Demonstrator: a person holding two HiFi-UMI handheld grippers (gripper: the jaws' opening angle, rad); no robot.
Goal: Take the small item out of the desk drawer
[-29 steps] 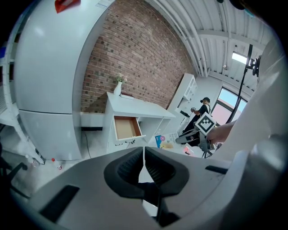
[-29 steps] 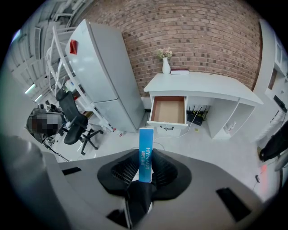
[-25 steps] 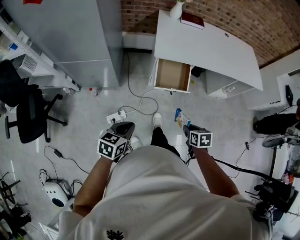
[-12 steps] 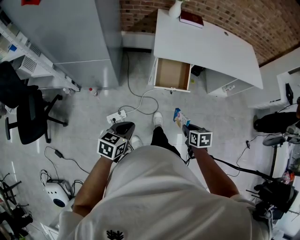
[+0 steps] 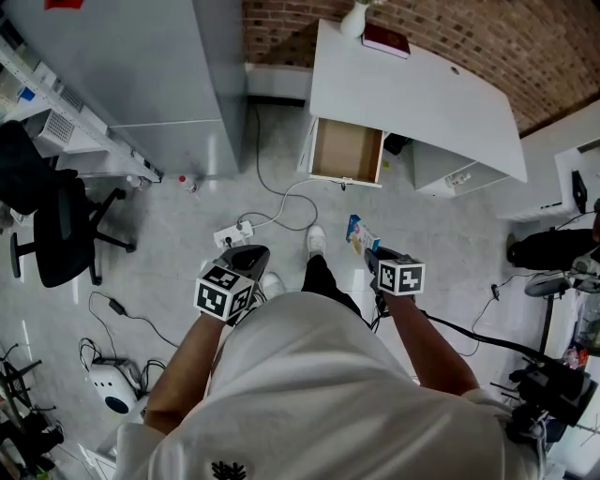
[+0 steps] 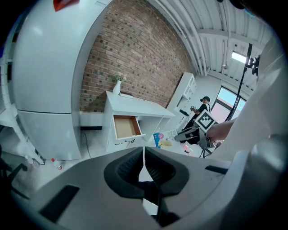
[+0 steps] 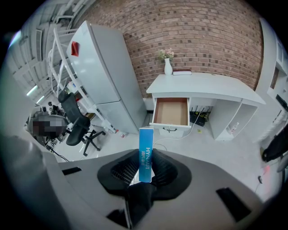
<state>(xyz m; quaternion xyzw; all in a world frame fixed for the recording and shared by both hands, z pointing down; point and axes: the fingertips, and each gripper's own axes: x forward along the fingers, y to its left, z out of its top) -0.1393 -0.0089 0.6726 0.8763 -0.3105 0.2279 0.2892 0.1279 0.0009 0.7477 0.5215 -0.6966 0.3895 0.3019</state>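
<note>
A small blue box (image 7: 145, 152) with white lettering stands upright between the pads of my right gripper (image 7: 145, 168), which is shut on it; in the head view the box (image 5: 361, 236) pokes out ahead of my right gripper (image 5: 375, 258). The white desk (image 5: 412, 89) stands ahead with its wooden drawer (image 5: 345, 150) pulled open and bare inside; the drawer (image 7: 171, 112) also shows in the right gripper view. My left gripper (image 6: 143, 168) is shut with nothing in it, held at waist height, and in the head view this left gripper (image 5: 242, 258) is at the left.
A grey cabinet (image 5: 141, 66) stands left of the desk. A power strip and cables (image 5: 234, 232) lie on the floor ahead of my feet. A black office chair (image 5: 56, 220) is at the left, camera gear (image 5: 553, 384) at the right. A vase (image 5: 353, 19) and book (image 5: 385, 39) sit on the desk.
</note>
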